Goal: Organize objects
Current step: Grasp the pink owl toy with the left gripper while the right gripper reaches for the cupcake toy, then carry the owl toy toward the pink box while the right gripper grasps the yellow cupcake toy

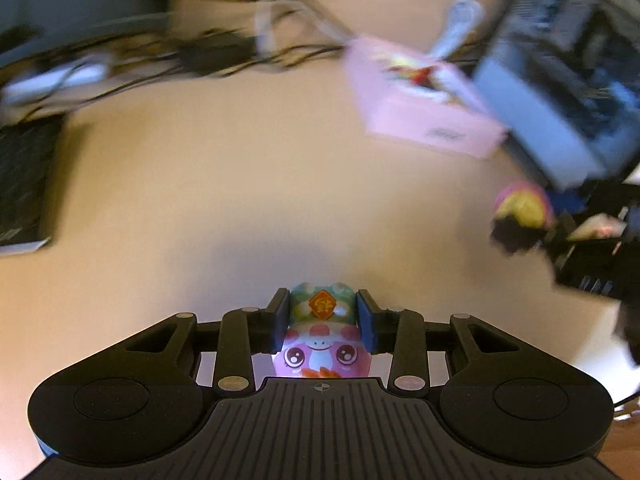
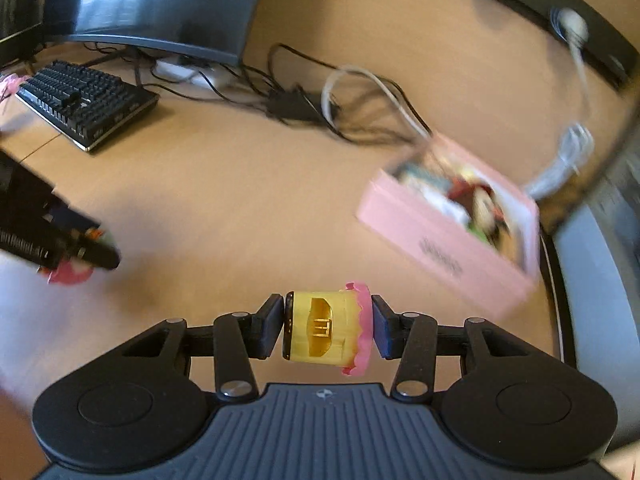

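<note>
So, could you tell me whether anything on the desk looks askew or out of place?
The pink box sits skewed to the desk edge with picture cards piled unevenly inside, and loose cables tangle behind it. The left gripper and right gripper each hold a small toy.

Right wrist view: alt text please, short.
The right gripper is shut on a yellow toy piece with a pink frilled rim, above a tan desk. A pink box lies right; a black keyboard far left.
</note>
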{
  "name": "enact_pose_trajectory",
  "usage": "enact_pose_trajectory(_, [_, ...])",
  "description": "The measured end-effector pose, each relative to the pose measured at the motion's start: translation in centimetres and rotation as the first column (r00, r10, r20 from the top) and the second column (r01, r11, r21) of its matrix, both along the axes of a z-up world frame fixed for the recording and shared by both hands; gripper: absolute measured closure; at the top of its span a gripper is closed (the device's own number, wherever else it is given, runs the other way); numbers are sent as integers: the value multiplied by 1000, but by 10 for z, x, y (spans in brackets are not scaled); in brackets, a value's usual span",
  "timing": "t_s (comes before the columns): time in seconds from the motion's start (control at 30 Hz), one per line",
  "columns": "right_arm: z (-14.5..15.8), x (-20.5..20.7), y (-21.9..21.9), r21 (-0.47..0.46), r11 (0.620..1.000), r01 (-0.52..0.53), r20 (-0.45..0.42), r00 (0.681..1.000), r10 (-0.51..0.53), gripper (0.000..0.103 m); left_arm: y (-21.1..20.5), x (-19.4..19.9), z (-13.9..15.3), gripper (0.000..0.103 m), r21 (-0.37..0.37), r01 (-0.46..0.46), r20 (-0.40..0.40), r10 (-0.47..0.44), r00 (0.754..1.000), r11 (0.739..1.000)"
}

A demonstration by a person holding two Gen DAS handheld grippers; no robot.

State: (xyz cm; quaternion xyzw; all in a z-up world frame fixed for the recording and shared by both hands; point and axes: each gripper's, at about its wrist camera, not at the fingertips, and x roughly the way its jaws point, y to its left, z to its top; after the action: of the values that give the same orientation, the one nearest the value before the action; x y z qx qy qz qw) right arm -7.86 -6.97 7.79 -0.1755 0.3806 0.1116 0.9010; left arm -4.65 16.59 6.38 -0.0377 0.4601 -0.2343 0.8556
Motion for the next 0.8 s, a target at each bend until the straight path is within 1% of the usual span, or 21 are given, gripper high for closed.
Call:
enact_pose_trajectory(0.07, [6,-11,-18,24,998,50,0,999,-50,57,-22,15,15,64,-56,41,32,-39,999,998])
enact_pose_trajectory(0.1, [11,-16,-27,29,997,78,11,997,-78,59,-35,24,24,64,-74,50,53,-46,998,996])
enact_pose_trajectory(0.17, [21,-21,-45,46,988,150,38,988,-152,61,-57,44,42,64,-121,81,116,-67,991,989])
enact_pose_trajectory(0.27, [33,-26,-68,87,974,209,79,973,-216,62,-88,80,62,63,-173,85,233,-43,972,981])
enact_pose_trajectory(0.33, [34,-25,-81,96,966,239,103,963,-249,67,-109,104,67,63,-209,71,275,-11,961,975])
enact_pose_trajectory(0.43, [28,-19,-99,114,956,270,100,954,-282,68,-149,149,65,63,-241,89,295,-14,955,967])
enact_pose_trajectory(0.47, [26,-19,-104,112,954,277,95,953,-288,68,-157,162,62,62,-238,82,306,-5,952,968])
enact_pose_trajectory(0.53, [24,-26,-117,116,954,276,82,955,-286,68,-175,183,54,62,-200,40,313,25,949,979])
enact_pose_trajectory(0.57, [25,-35,-124,119,955,272,82,956,-282,63,-184,189,51,62,-176,22,309,34,951,984])
enact_pose_trajectory(0.6, [26,-44,-133,114,956,270,82,957,-280,49,-189,192,49,62,-168,10,298,41,954,986])
enact_pose_trajectory(0.67, [27,-67,-153,86,960,266,84,958,-273,27,-195,195,42,62,-188,3,263,48,964,982])
enact_pose_trajectory(0.73, [22,-88,-175,49,954,294,85,951,-298,26,-199,194,34,62,-198,5,241,43,969,980])
enact_pose_trajectory(0.77, [18,-91,-185,41,943,329,65,941,-331,26,-197,193,30,62,-197,2,233,45,972,980])
enact_pose_trajectory(0.8, [12,-92,-197,44,922,384,36,922,-386,26,-195,192,29,62,-198,-3,224,48,973,980])
